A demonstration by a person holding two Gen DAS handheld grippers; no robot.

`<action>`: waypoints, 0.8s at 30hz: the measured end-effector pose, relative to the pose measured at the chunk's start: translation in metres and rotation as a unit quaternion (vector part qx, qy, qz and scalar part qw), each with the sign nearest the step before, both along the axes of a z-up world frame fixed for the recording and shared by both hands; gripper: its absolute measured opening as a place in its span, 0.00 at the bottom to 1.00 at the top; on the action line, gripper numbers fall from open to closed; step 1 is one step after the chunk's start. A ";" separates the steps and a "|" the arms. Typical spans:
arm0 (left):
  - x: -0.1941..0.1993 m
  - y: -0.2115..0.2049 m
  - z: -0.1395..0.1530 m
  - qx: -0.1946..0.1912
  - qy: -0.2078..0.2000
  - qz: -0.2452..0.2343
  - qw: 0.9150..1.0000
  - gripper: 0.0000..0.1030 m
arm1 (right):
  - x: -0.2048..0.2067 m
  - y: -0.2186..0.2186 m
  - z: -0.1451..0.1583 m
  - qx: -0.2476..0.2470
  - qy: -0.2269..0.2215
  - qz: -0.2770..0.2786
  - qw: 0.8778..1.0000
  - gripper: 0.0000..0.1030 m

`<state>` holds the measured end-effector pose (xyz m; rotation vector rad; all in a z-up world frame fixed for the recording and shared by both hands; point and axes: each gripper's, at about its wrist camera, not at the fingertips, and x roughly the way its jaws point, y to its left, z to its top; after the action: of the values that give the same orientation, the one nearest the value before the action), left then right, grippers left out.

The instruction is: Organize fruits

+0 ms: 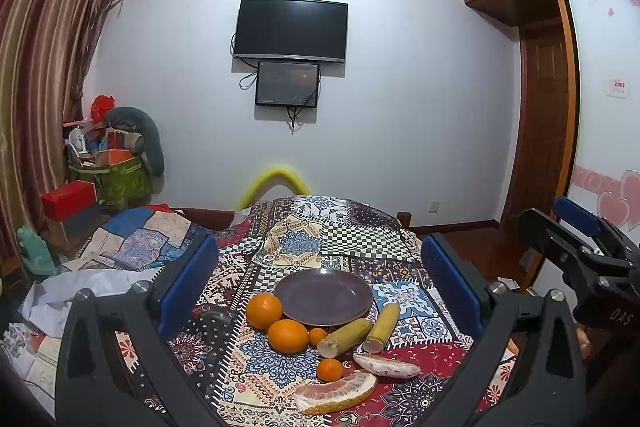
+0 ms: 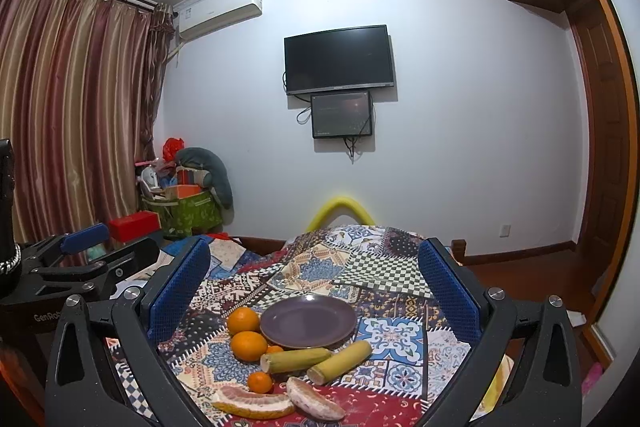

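Bedroom, pale wall with a dark TV [image 1: 290, 29] and a smaller screen [image 1: 287, 84] under it; striped curtains [image 2: 68, 115] at the left. Work surface is a patchwork-covered table [image 1: 372, 239] in front of the wall. One container only: a purple plate [image 1: 323, 297], sitting flat near the middle of the cloth, nothing on it. All fruit lies on the cloth on the near side of the plate: two large oranges [image 1: 264, 310] just beside its near-left rim, one behind the other; a small mandarin [image 1: 317, 335] tucked against the near rim; two yellow-green cane-like segments [image 1: 345, 337] lying side by side, angled toward the near-right rim; a second mandarin [image 1: 329, 369] nearer the cameras; two peeled pomelo wedges [image 1: 336, 391] closest of all. Judgement: the cluster is staged around the empty plate so pieces can be moved onto it; no piece moved yet, task at its start. Left gripper [image 1: 320, 287] hangs above the near edge, fingers spread wide, holding nothing, framing the plate and fruit. Right gripper [image 2: 314, 291] likewise spread and empty, beside the left and aimed at the same spot. Judgement: round oranges may roll off the shallow plate; wedges look soft and need a light pinch.
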<state>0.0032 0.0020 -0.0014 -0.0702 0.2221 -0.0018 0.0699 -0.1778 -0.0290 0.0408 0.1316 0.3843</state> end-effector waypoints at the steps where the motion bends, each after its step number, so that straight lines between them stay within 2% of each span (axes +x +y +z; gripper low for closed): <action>1: 0.000 0.000 0.000 0.000 0.000 0.000 1.000 1.00 | 0.000 0.000 0.000 0.000 0.000 0.000 1.000 1.00; 24: -0.002 -0.003 0.004 0.002 -0.001 -0.001 1.000 1.00 | -0.002 0.001 0.003 0.002 -0.003 0.000 1.000 1.00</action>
<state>0.0017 -0.0011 0.0030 -0.0658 0.2194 -0.0042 0.0674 -0.1771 -0.0262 0.0433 0.1254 0.3849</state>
